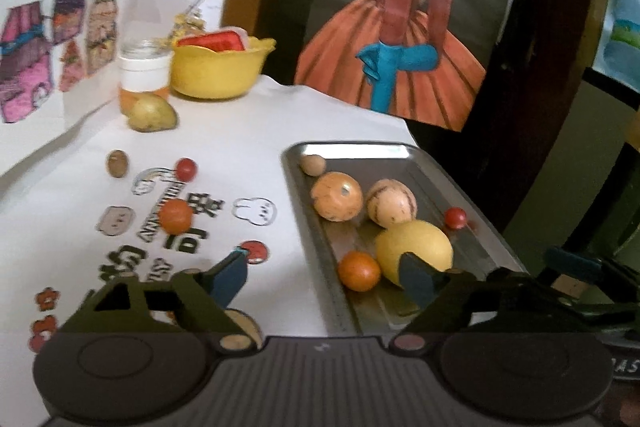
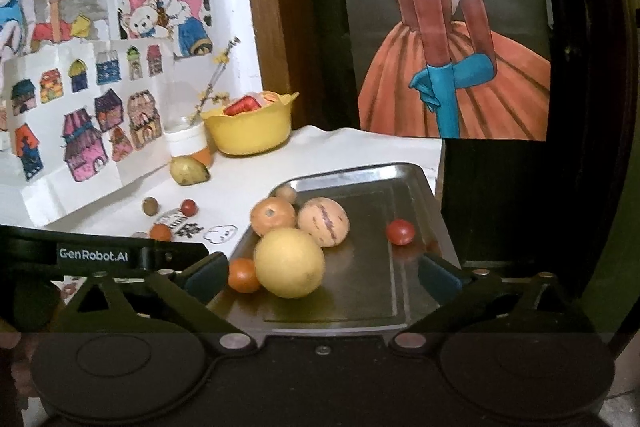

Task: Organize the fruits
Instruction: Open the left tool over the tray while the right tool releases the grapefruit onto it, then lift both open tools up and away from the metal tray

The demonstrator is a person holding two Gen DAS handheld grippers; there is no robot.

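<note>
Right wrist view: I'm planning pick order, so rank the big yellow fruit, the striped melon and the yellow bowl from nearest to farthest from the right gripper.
1. Big yellow fruit, in the tray's near left part, nearest the right gripper.
2. Striped melon, just behind it.
3. Yellow bowl, off the tray at the table's back.

Left gripper (image 1: 326, 267): jaws spread wide, nothing between the blue pads (image 1: 228, 277), both fingers level and pointing forward, low over the surface. Right gripper (image 2: 324, 273): also wide open and empty, fingers symmetric about the camera axis, blue fingertips (image 2: 438, 273) level. In the right wrist view the left unit's black body sits just off the right gripper's left finger; in the left wrist view the right unit's finger shows at the far right edge, so the two are side by side and close.
</note>
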